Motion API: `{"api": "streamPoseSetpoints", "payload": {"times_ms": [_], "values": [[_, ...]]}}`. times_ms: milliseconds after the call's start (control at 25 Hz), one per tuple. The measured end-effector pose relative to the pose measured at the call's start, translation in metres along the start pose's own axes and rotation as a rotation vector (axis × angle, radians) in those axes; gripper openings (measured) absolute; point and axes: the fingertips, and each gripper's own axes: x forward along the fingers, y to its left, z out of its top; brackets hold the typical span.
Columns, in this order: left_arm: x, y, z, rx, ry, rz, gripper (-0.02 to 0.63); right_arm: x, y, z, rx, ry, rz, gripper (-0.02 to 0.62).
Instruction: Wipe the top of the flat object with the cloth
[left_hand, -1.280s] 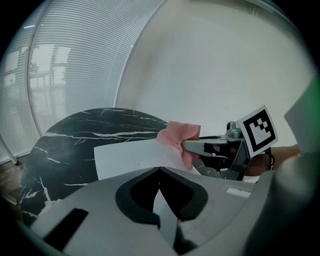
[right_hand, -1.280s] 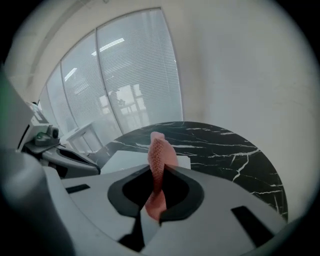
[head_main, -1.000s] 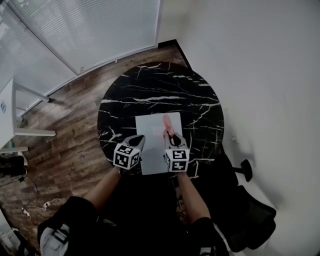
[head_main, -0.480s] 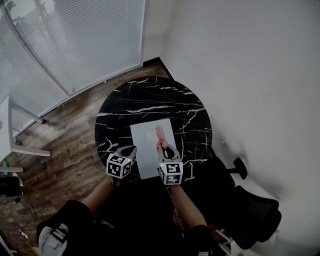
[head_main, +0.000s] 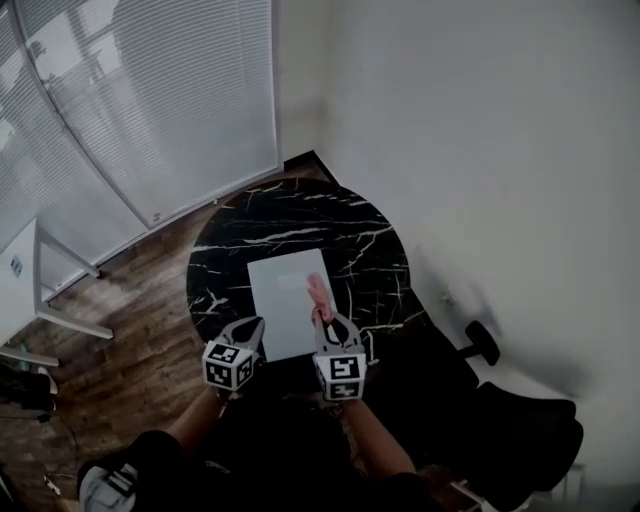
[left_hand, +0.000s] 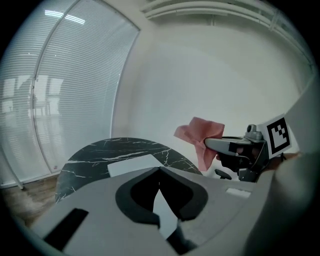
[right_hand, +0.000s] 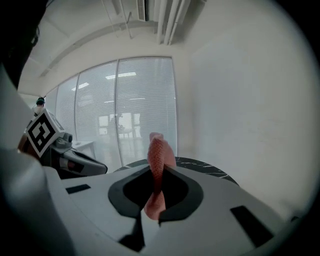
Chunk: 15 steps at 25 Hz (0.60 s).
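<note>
A pale flat object (head_main: 283, 305) lies on the round black marble table (head_main: 300, 225), near its front edge. My right gripper (head_main: 335, 325) is shut on a pink cloth (head_main: 319, 296), which hangs over the flat object's right edge. In the right gripper view the cloth (right_hand: 159, 155) stands up between the shut jaws of the right gripper (right_hand: 159, 172). My left gripper (head_main: 247, 333) hovers at the flat object's near left corner, shut and holding nothing. The left gripper view shows the cloth (left_hand: 202, 135) raised above the table (left_hand: 100, 152), and the flat object (left_hand: 132, 166) beyond the left gripper (left_hand: 160, 172).
A black office chair (head_main: 520, 440) stands to the right of the table, close to the white wall. A white side table (head_main: 30, 290) is at the left on the wooden floor (head_main: 130, 330). Window blinds (head_main: 150, 110) fill the far left.
Both grippers have drawn back toward the table's near edge. The pink cloth has come with the right gripper from mid-sheet to the near right side. The head view has tilted up.
</note>
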Motion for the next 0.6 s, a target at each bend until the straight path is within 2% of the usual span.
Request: {"api": "streamPoseSetpoints", "payload": {"times_ms": [160, 320, 480, 600], "values": [[-0.024, -0.034, -0.008, 0.007, -0.041, 0.043, -0.002, -0.050, -0.006, 0.005, -0.010, -0.054, -0.004, 0.014], [-0.043, -0.066, -0.001, 0.027, -0.112, 0.071, -0.002, -0.092, -0.010, 0.014, -0.027, -0.129, -0.008, 0.014], [-0.065, -0.097, 0.015, 0.073, -0.191, 0.052, -0.002, -0.121, -0.001, 0.023, -0.028, -0.182, 0.000, 0.014], [-0.077, -0.110, 0.020, 0.118, -0.217, 0.039, -0.002, -0.137, 0.005, 0.036, 0.011, -0.237, -0.023, 0.014]]}}
